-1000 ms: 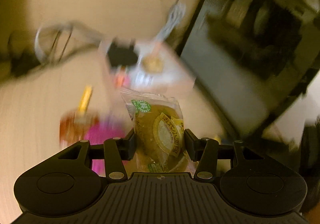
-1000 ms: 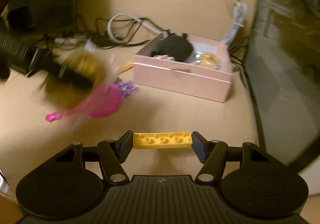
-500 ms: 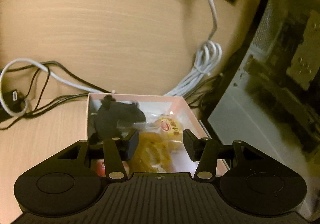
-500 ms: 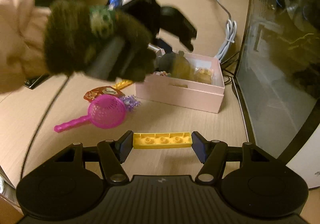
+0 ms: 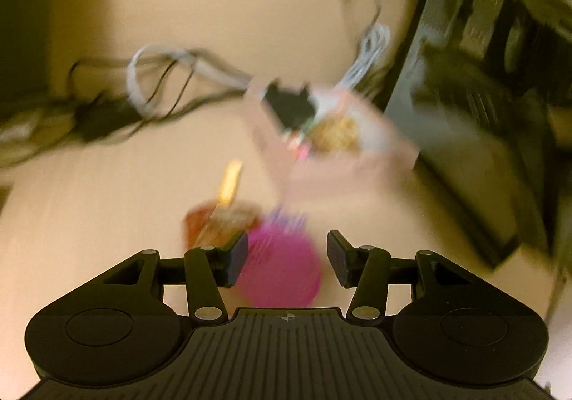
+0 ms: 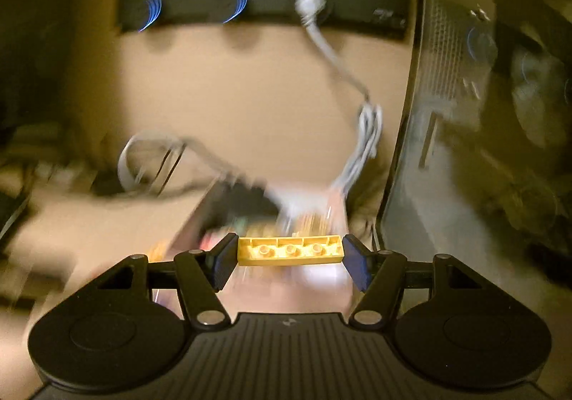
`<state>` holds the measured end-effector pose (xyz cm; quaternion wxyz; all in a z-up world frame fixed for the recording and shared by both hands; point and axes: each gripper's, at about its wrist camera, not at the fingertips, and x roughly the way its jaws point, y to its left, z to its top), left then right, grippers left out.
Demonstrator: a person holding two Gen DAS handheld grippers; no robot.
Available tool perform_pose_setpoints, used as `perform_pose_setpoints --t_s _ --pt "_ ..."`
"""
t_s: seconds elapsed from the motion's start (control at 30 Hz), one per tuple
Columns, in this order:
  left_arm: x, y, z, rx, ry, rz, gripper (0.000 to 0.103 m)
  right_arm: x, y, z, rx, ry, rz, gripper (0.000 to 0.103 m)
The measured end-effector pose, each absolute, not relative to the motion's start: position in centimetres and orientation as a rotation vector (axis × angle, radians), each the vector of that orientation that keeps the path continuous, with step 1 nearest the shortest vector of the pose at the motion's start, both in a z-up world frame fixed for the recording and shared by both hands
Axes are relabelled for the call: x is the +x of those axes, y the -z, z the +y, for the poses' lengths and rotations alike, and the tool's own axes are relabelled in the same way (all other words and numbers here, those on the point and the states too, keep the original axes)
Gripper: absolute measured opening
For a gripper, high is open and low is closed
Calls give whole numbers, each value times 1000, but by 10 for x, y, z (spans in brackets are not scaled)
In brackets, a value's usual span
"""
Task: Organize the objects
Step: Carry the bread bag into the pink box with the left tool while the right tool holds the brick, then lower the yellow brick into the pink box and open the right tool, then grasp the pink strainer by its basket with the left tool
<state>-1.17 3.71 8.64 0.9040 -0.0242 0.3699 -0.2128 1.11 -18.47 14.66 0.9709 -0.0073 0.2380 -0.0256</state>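
My left gripper is open and empty, low over the desk, with a pink scoop showing blurred behind the gap. Farther off stands the pink box. In it lie a black item and a yellow snack packet. In the right wrist view a yellow brick spans the jaws of my right gripper. Those jaws are opening, though both pads still touch the brick's ends. The brick hangs over the blurred pink box.
An orange packet and a yellow stick lie left of the scoop. Cables coil at the back left. A dark computer case walls off the right side. A black power strip runs along the back wall.
The left gripper let the snack packet go into the box, then pulled back over the pink scoop. The right gripper carried the yellow brick up and forward to above the box.
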Motion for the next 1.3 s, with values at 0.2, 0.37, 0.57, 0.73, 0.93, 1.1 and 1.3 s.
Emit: perform_pose_setpoints --t_s 0.2,0.37,0.57,0.73,0.93,1.1,1.3 --pt "-34 -70 56 45 396 823 53 40 -126 -201 139 15 620 91" --pt "-32 -64 47 70 424 833 53 5 -85 -182 108 -15 735 93" --pt "-9 -52 16 127 459 835 53 -37 -58 -152 43 -53 823 97" --pt "4 -47 -1 147 465 833 53 -56 -50 -142 22 -39 843 101" --pt "14 -50 -17 234 487 780 57 -67 -49 -145 23 -13 845 103" --pt "26 -41 -25 295 474 790 63 -66 -43 -148 34 -4 855 103" --pt "33 -36 -34 311 458 775 65 -62 -33 -144 22 -1 870 103"
